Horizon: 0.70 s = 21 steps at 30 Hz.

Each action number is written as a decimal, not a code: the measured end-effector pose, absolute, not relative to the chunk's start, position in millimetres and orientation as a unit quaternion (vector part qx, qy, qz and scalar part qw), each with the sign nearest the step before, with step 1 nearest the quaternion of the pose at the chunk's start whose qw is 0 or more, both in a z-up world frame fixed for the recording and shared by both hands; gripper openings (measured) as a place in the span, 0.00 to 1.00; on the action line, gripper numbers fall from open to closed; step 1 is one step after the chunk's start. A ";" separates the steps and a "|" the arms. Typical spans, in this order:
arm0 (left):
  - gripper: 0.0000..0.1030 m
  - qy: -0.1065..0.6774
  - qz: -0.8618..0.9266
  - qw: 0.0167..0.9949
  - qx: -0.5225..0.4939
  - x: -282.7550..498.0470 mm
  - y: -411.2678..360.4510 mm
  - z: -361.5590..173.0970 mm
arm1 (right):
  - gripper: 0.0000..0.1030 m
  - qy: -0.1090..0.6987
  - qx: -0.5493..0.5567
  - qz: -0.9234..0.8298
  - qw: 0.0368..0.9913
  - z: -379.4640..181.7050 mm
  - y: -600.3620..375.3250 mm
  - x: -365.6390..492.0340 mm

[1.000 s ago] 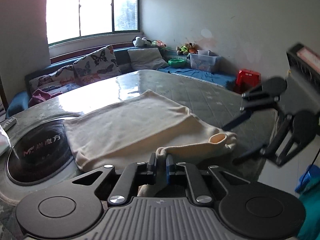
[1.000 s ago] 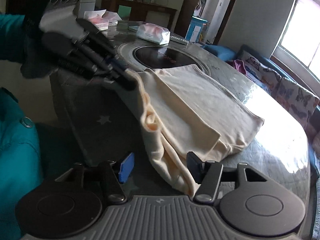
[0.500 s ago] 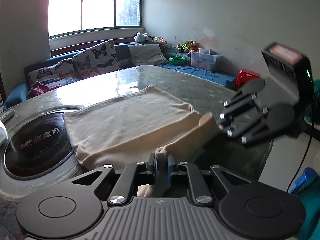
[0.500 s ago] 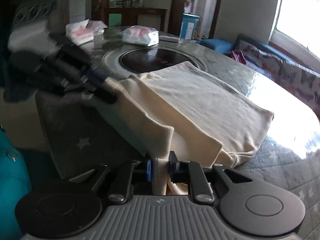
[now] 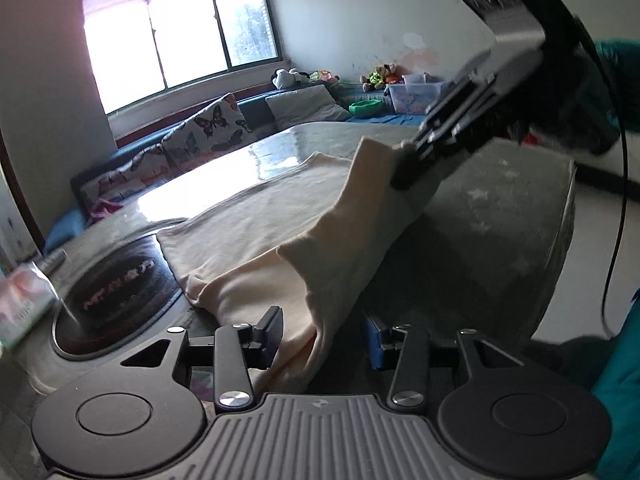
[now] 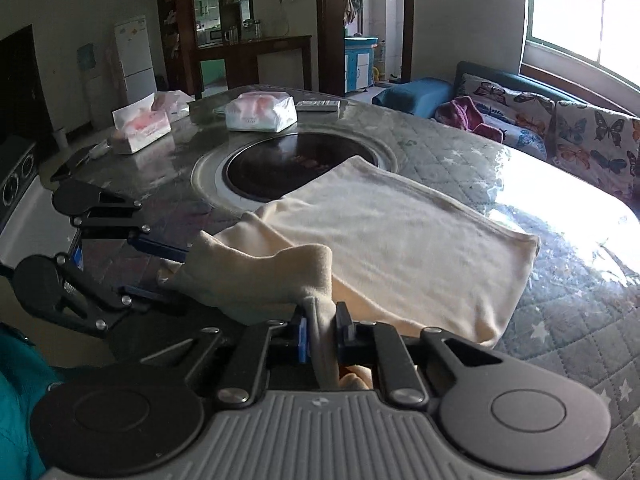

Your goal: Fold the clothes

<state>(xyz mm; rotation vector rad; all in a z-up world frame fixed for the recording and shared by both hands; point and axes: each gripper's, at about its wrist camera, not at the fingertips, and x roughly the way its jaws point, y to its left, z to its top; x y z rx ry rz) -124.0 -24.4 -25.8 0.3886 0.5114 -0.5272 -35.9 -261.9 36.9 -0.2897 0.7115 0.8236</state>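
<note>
A cream garment (image 5: pixel 280 216) (image 6: pixel 400 240) lies folded on the quilted table, one long folded sleeve raised along its near edge. My right gripper (image 6: pixel 322 334) is shut on one end of that sleeve, its jaws still closing a little; in the left wrist view it (image 5: pixel 400 168) holds the cloth up above the table. My left gripper (image 5: pixel 322 340) is opening; the sleeve's other end hangs loose between its spread jaws, and the pads do not press on it. In the right wrist view the left gripper (image 6: pixel 172 276) stands open around that end.
A round black cooktop (image 6: pixel 280 168) (image 5: pixel 112 300) is set into the table (image 6: pixel 560 320) beside the garment. Tissue packs (image 6: pixel 260 114) (image 6: pixel 140 124) and a remote (image 6: pixel 318 105) lie beyond it. A sofa with butterfly cushions (image 6: pixel 580 132) runs under the window. A teal sleeve (image 5: pixel 616 400) is at the right.
My right gripper shut on the sleeve's end and lifted it over the table. My left gripper, shut on the other end before, has spread its jaws and sunk a little.
</note>
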 end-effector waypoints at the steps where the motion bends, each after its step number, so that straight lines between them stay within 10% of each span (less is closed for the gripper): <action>1: 0.44 0.246 -0.255 0.914 0.198 -124.2 -24.6 -27.6 | 0.11 0.337 -0.137 0.389 0.846 36.1 -261.9 -36.7; 11: 0.08 0.236 -0.263 0.910 0.218 -122.6 -11.2 -26.6 | 0.08 0.329 -0.119 0.379 0.857 29.9 -266.5 -48.6; 21: 0.05 0.225 -0.276 0.918 0.177 -142.0 -1.0 4.8 | 0.07 0.293 -0.119 0.393 0.863 52.2 -277.9 -78.5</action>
